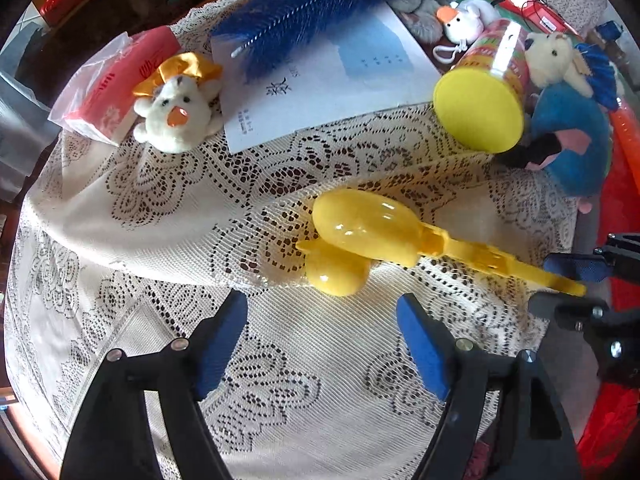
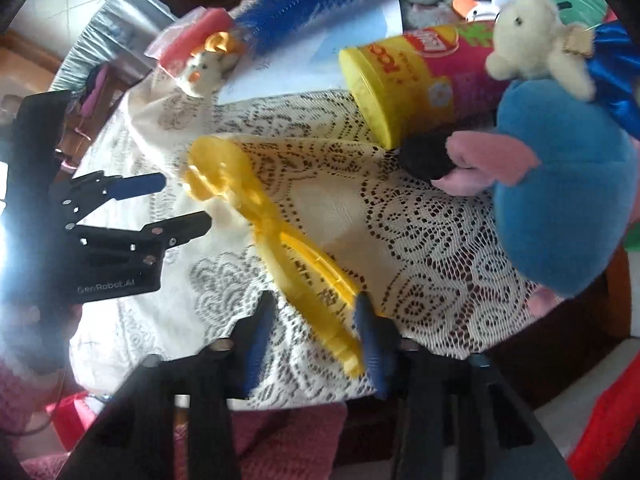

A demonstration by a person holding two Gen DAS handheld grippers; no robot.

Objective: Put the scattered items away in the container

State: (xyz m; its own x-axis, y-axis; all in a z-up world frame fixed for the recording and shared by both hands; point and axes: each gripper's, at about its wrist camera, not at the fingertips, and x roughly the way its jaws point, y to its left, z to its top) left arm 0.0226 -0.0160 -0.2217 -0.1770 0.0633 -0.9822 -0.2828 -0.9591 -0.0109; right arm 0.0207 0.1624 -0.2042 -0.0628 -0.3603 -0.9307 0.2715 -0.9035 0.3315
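Note:
Yellow duck-shaped tongs (image 1: 372,232) lie on the lace tablecloth (image 1: 160,208), cups to the left and handles running right. My left gripper (image 1: 320,304) hangs open just in front of the cups, nothing between its blue pads (image 1: 218,348). In the right wrist view the tongs' handles (image 2: 320,292) pass between the fingers of my right gripper (image 2: 314,304). Its right pad (image 2: 370,340) lies against the handle end while the left pad stands a little off, so the jaws do not clamp. A red bin (image 1: 620,200) shows at the table's right edge.
A white duck plush (image 1: 176,108), a red tissue pack (image 1: 108,88), a blue feather (image 1: 320,4) on a paper sheet (image 1: 320,80), a yellow-lidded canister (image 1: 478,110), a blue plush (image 1: 568,140) and a small white bear (image 1: 556,60) lie across the back of the table.

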